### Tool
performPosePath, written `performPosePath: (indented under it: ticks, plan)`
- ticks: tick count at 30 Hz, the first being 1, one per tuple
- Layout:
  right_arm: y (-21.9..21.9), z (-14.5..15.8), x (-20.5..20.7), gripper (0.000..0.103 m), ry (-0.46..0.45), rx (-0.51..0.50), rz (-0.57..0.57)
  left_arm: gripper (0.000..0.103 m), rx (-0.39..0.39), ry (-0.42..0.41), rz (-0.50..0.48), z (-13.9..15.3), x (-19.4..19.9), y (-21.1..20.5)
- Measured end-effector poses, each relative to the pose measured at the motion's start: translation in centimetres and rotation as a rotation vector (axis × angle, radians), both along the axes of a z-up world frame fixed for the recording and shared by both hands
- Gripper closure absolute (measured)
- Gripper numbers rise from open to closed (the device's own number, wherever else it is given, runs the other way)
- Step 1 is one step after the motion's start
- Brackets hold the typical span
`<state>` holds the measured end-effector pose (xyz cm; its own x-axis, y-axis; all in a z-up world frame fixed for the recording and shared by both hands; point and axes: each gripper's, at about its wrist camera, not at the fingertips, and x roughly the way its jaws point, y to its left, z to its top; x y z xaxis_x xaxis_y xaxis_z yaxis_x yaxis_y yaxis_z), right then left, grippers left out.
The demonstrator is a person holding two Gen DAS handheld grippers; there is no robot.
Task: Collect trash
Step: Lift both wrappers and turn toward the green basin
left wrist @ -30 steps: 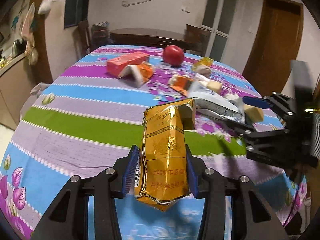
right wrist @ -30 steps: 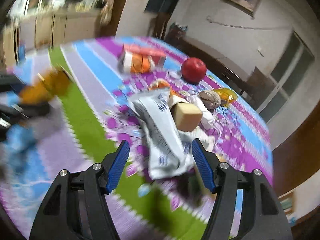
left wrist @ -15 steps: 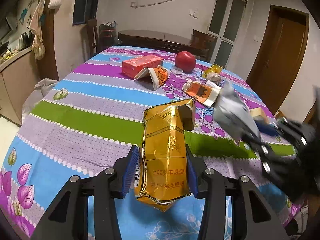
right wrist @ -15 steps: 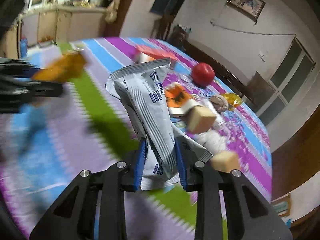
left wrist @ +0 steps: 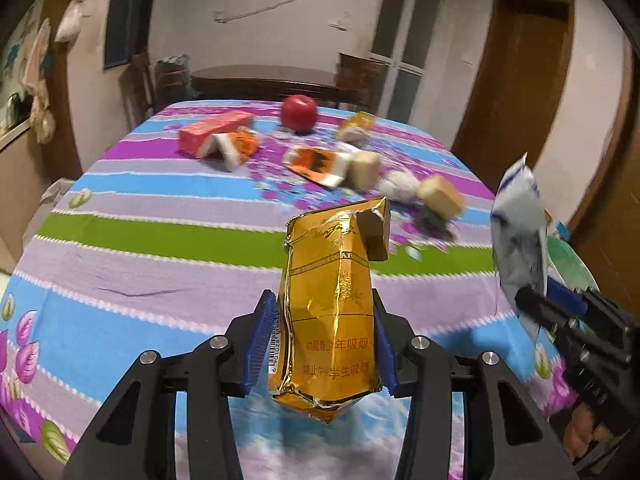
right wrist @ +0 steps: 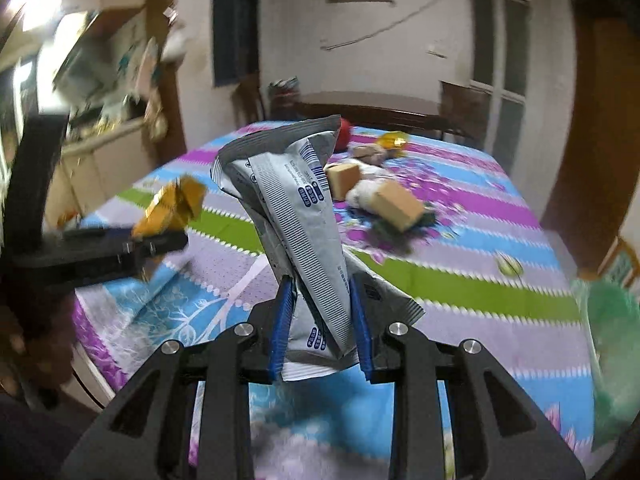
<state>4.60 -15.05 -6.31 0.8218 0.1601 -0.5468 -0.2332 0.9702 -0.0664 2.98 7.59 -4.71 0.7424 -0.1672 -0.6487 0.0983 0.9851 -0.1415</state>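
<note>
Both hands are loaded. The left gripper sits at the bottom centre of its frame with the blue pads pressed in against the sides of a crumpled gold cigarette pack, which stands upright between them, long axis running up the picture and its torn flap at the top. The right gripper is likewise closed at the bottom centre of its own view, pinching the lower part of a silver-white wrapper that fans upward and leans toward the upper left.

Each view catches the other hand — the right gripper with its wrapper shows at the right edge of the left view, the gold pack at mid-left of the right view — so the two loads are held above the near edge of the striped tablecloth, apart from each other.

The relation that matters next, in my judgement, is where the trash goes. A blurred green shape sits at the right edge of the right view, below the table edge; it may be a bag or bin, though I cannot tell. If so, it lies to the right of the right fingers, and that hand is the nearer one.

More litter remains further up the table: an orange carton, an orange-and-white wrapper, tan blocks and a red apple.
</note>
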Motion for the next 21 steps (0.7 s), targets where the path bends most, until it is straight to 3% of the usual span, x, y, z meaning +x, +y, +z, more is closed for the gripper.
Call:
performPosePath:
  ticks: [10, 21]
  plan:
    - [-3.7, 1.9, -2.4, 0.076, -0.019, 0.202, -0.071, 0.056, 0.016, -0.028, -0.07, 0.8, -1.6, -2.6]
    - [-5.5, 0.9, -2.3, 0.076, -0.009, 0.268, -0.082, 0.056, 0.121, -0.056, -0.073, 2.4, 0.8, -6.9]
